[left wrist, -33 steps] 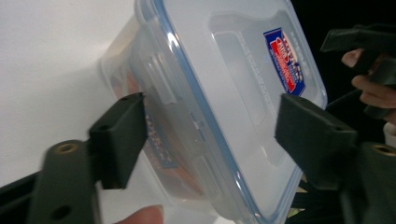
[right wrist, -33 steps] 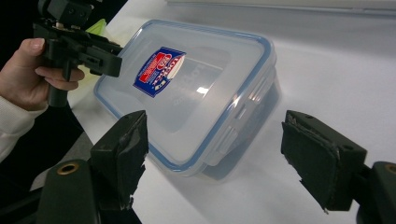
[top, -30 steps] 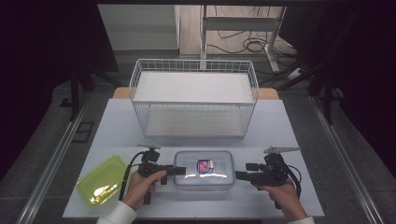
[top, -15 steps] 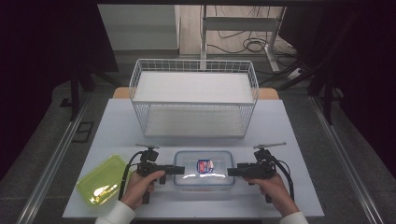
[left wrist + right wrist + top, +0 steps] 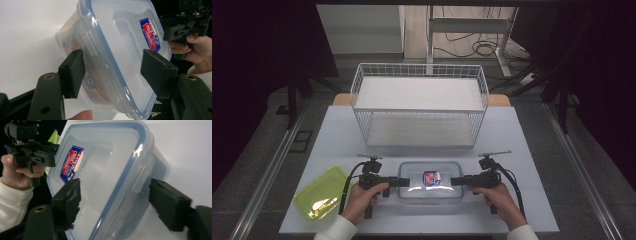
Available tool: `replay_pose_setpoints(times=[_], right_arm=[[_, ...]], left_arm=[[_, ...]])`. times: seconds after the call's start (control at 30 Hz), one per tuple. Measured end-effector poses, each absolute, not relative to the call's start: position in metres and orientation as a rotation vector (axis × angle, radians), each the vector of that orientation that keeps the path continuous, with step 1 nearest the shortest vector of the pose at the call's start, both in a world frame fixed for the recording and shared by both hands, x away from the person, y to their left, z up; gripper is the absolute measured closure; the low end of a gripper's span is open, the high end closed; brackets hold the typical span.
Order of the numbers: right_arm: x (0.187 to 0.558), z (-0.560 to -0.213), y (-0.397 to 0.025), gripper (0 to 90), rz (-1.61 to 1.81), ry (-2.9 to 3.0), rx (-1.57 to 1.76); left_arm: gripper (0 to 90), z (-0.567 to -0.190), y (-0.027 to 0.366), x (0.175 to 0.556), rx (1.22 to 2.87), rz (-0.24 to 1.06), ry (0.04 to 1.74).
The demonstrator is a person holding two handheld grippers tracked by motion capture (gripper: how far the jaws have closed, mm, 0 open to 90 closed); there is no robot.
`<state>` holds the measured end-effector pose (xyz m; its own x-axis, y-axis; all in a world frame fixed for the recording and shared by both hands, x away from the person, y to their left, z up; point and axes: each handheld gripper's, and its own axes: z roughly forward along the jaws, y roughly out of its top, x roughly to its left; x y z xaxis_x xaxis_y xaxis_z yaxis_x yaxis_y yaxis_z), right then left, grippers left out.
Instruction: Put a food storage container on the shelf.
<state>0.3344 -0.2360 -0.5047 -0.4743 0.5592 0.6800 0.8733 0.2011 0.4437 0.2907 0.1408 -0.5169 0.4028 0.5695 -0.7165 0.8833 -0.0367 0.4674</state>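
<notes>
A clear plastic container (image 5: 430, 180) with a blue-sealed lid and a red-and-blue label lies on the white table, near the front. My left gripper (image 5: 406, 181) is at its left end and my right gripper (image 5: 454, 181) at its right end. In the left gripper view the container (image 5: 120, 37) has its latch end between the open jaws of the left gripper (image 5: 113, 72), one pad by the wall and one over the lid. In the right gripper view the right gripper (image 5: 115, 202) is open astride the other latch end of the container (image 5: 100, 157).
A white wire basket (image 5: 419, 107) with a shelf stands across the back of the table (image 5: 522, 150). A yellow-green tray (image 5: 319, 192) lies at the front left, beside my left hand.
My right gripper has moved left until its jaws straddle the container's right end. The left gripper has stayed at the left end.
</notes>
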Motion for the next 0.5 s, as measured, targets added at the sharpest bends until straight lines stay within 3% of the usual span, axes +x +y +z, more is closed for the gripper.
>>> replay_pose_setpoints(times=[0.1, 0.5], right_arm=[[0.3338, -0.5024, -0.2414, 38.8, -1.186, -2.087, -1.344], [0.3253, -0.4950, -0.2443, 45.4, -1.216, -2.091, -1.364]], left_arm=[[37.0, -0.5164, 0.1406, 0.2906, 1.721, -0.420, 1.281], [44.4, -0.5100, 0.1442, 0.2848, 1.707, -0.404, 1.269]])
